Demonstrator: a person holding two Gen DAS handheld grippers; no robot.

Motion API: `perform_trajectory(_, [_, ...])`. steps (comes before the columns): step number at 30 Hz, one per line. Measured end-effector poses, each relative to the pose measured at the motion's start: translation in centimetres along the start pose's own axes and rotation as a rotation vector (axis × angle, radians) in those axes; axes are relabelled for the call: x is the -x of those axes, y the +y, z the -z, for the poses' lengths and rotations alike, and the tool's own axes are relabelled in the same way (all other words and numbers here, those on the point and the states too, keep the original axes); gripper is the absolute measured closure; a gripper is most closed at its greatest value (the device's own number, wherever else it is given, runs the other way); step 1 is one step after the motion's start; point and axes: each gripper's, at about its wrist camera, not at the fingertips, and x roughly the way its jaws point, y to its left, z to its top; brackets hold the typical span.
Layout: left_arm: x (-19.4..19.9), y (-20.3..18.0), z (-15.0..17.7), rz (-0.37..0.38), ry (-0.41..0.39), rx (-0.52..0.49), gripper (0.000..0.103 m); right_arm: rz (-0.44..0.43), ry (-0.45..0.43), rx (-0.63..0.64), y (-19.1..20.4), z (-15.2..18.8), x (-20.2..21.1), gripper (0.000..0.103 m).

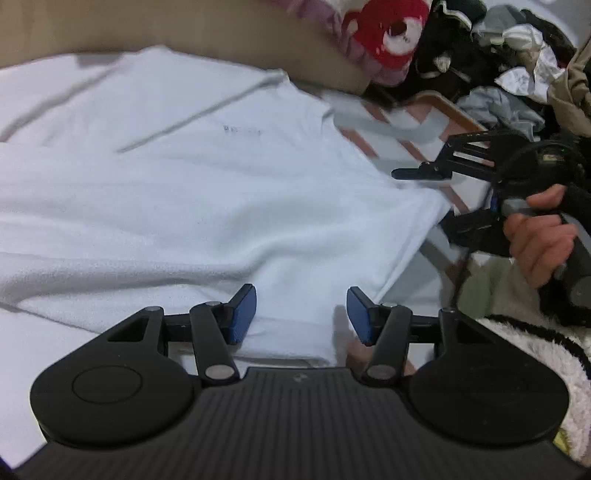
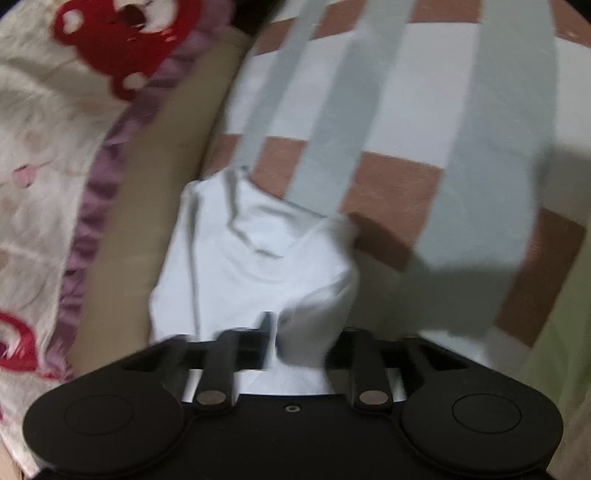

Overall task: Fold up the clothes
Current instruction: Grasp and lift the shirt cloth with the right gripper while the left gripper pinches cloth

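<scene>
You're mid-fold on the white shirt [image 1: 207,192]. Your left gripper [image 1: 301,314] stands spread, empty, over its near edge. Your right gripper [image 2: 301,343] has cloth between its jaws, but blur hides whether they pinch; next, take hold of the hem.

A checked bedcover [image 2: 436,122] of white, pale grey and terracotta squares lies over the bed; in the left wrist view a strip of it [image 1: 402,129] shows at the right. Along its far edge runs a plain tan cushion [image 2: 155,206], and beyond that a cream quilted blanket [image 2: 33,155] with a purple ruffled border and red bear shapes [image 2: 122,48]. The same red bear print [image 1: 391,33] shows at the top of the left wrist view, blurred. A fluffy white fleece with dark lines [image 1: 546,369] lies at the lower right there.
</scene>
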Motion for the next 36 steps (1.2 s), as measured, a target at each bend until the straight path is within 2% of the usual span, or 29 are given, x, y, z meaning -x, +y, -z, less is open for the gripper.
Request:
perform_trajectory(1, [0.0, 0.0, 0.0, 0.001, 0.000, 0.002, 0.049, 0.014, -0.027, 0.008, 0.1, 0.2, 0.0, 0.045])
perform_trajectory(3, [-0.1, 0.1, -0.4, 0.014, 0.009, 0.016, 0.049, 0.030, -0.067, 0.036, 0.4, 0.7, -0.3, 0.045])
perform_trajectory(4, [-0.2, 0.2, -0.7, 0.020, 0.013, 0.027, 0.049, 0.031, -0.074, 0.052, 0.5, 0.9, -0.6, 0.060])
perform_trajectory(5, [-0.2, 0.3, -1.1, 0.026, 0.016, 0.045, 0.049, 0.011, -0.073, 0.077, 0.7, 1.1, -0.8, 0.080])
perform_trajectory(6, [0.0, 0.6, -1.3, 0.033, 0.019, 0.069, 0.049, -0.010, -0.071, 0.104, 0.9, 1.3, -1.1, 0.092])
perform_trajectory(9, [2.1, 1.8, -2.1, 0.045, -0.010, 0.131, 0.050, -0.065, -0.135, 0.263, 3.0, 2.2, -0.5, 0.092])
perform_trajectory(12, [5.7, 3.7, -3.1, 0.002, -0.003, 0.176, 0.053, -0.215, -0.168, 0.464, 6.1, 3.8, 0.5, 0.092])
perform_trajectory(15, [11.0, 7.0, -3.3, -0.054, -0.025, 0.244, 0.061, -0.398, -0.076, 0.653, 10.0, 7.0, 0.6, 0.092])
perform_trajectory(17, [14.8, 9.8, -3.0, -0.078, -0.061, 0.304, 0.062, -0.521, 0.025, 0.796, 13.9, 10.3, 0.1, 0.092])
perform_trajectory(19, [18.4, 12.9, -2.2, -0.108, -0.119, 0.387, 0.062, -0.604, 0.154, 0.921, 17.6, 15.1, -0.4, 0.092])
perform_trajectory(21, [21.1, 16.2, -0.9, -0.086, -0.182, 0.482, 0.062, -0.684, 0.288, 1.042, 21.3, 19.9, -0.9, 0.092])
perform_trajectory(23, [23.3, 19.7, 0.8, -0.046, -0.252, 0.604, 0.060, -0.729, 0.403, 1.151, 23.8, 25.9, -1.9, 0.092])
perform_trajectory(25, [24.2, 23.1, 3.9, -0.004, -0.332, 0.805, 0.060, -0.698, 0.467, 1.229, 24.5, 30.9, -4.0, 0.093])
perform_trajectory(26, [24.5, 24.5, 5.3, 0.000, -0.345, 0.907, 0.060, -0.680, 0.497, 1.266, 24.7, 33.4, -5.1, 0.093])
perform_trajectory(27, [24.7, 25.5, 6.2, -0.027, -0.345, 0.976, 0.062, -0.661, 0.527, 1.304, 25.0, 36.0, -6.1, 0.093])
perform_trajectory(29, [25.3, 27.1, 7.3, -0.114, -0.341, 1.053, 0.063, -0.570, 0.577, 1.308, 23.7, 38.1, -8.9, 0.092])
perform_trajectory(30, [25.4, 27.8, 7.6, -0.136, -0.338, 1.073, 0.063, -0.522, 0.601, 1.308, 23.0, 39.1, -10.4, 0.092])
perform_trajectory(32, [24.8, 28.5, 7.3, -0.111, -0.316, 1.087, 0.063, -0.429, 0.634, 1.311, 21.5, 40.7, -12.7, 0.091])
perform_trajectory(33, [24.6, 28.5, 6.9, -0.106, -0.308, 1.076, 0.062, -0.385, 0.640, 1.326, 20.8, 41.0, -13.5, 0.086])
perform_trajectory(34, [24.3, 28.2, 6.2, -0.113, -0.303, 1.046, 0.061, -0.342, 0.651, 1.331, 20.2, 41.1, -14.2, 0.086])
perform_trajectory(36, [24.0, 27.3, 5.0, -0.127, -0.281, 0.967, 0.059, -0.351, 0.687, 1.307, 19.8, 40.7, -14.2, 0.077])
